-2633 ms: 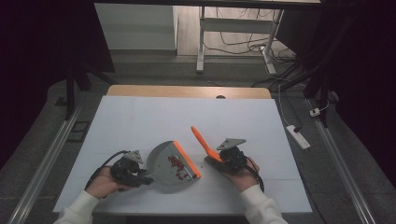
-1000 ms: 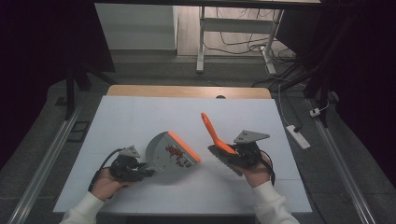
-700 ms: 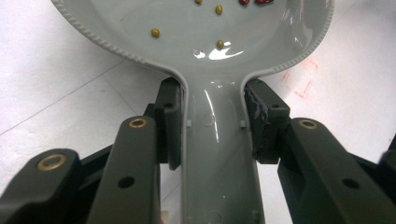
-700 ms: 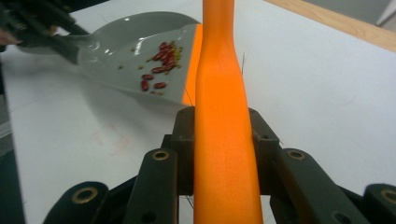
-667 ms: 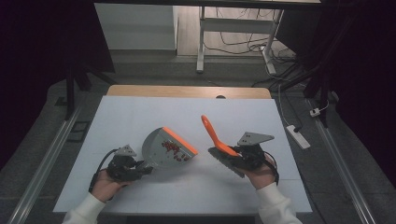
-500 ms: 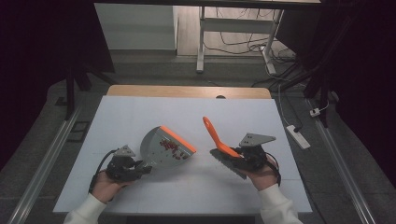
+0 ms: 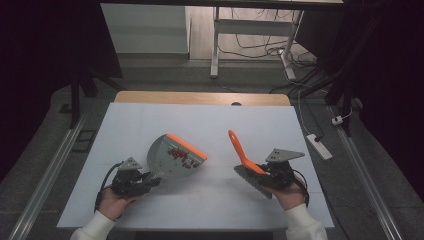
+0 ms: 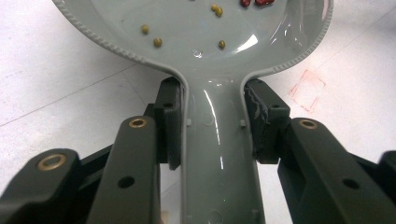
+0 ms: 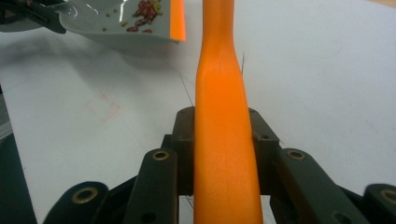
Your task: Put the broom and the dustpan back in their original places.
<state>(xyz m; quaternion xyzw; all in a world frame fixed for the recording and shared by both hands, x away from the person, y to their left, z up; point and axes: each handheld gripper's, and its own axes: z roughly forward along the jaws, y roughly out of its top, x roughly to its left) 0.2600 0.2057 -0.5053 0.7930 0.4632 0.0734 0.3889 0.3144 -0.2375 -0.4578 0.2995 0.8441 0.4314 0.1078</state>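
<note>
A grey dustpan (image 7: pixel 172 157) with an orange lip hangs tilted a little above the white table (image 7: pixel 210 125). My left gripper (image 7: pixel 150 181) is shut on its handle. In the left gripper view the pads clamp both sides of the dustpan handle (image 8: pixel 217 154), and small yellow-green beans (image 8: pixel 154 39) lie in the pan. My right gripper (image 7: pixel 265 175) is shut on an orange brush handle (image 7: pixel 239 150) that points up and away, with grey bristles (image 7: pixel 252 181) low at the hand. In the right gripper view the brush handle (image 9: pixel 222 116) runs between the jaws, and the dustpan (image 9: pixel 135 18) holds red beans (image 9: pixel 144 11).
A wooden strip (image 7: pixel 200 97) edges the table's far side. A white power strip (image 7: pixel 318 146) lies on the floor at the right, past the table's edge. Desk legs and cables stand beyond. A faint red square mark (image 8: pixel 308 88) is drawn on the table.
The dustpan has shifted a little to the left in my left gripper. My right gripper has carried the brush to the right and slightly toward the front edge.
</note>
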